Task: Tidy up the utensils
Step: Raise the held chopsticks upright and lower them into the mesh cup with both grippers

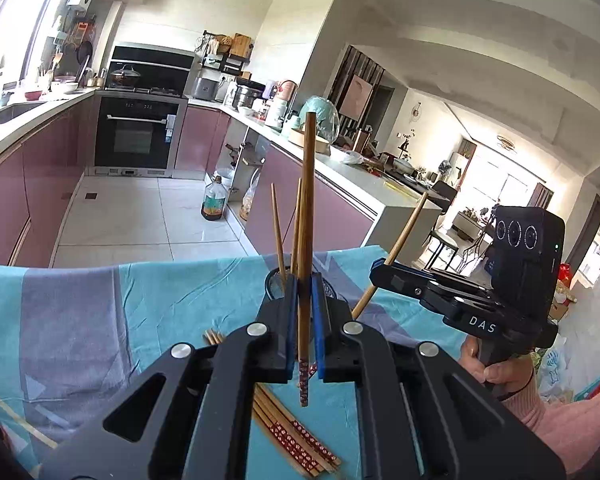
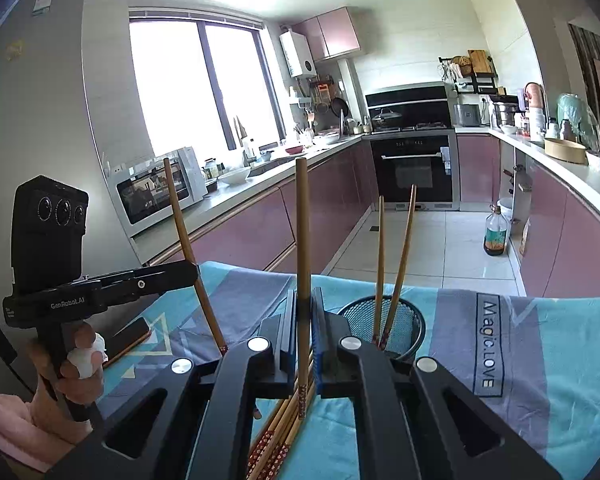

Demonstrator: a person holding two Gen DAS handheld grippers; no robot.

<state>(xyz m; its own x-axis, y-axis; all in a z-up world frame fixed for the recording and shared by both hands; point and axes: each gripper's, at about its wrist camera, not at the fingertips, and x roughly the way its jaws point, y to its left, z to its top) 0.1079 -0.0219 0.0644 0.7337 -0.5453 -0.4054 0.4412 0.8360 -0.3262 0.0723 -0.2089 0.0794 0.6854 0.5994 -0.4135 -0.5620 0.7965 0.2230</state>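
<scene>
My left gripper is shut on a wooden chopstick and holds it upright above the table. My right gripper is shut on another chopstick, also upright. The right gripper shows in the left wrist view with its chopstick. The left gripper shows in the right wrist view with its chopstick. A black mesh holder stands on the table with two chopsticks in it. Several loose chopsticks lie on the cloth under the grippers.
The table carries a blue and grey cloth. A phone lies at its left side. Beyond the table's far edge is the kitchen floor, with pink cabinets, an oven and an oil bottle.
</scene>
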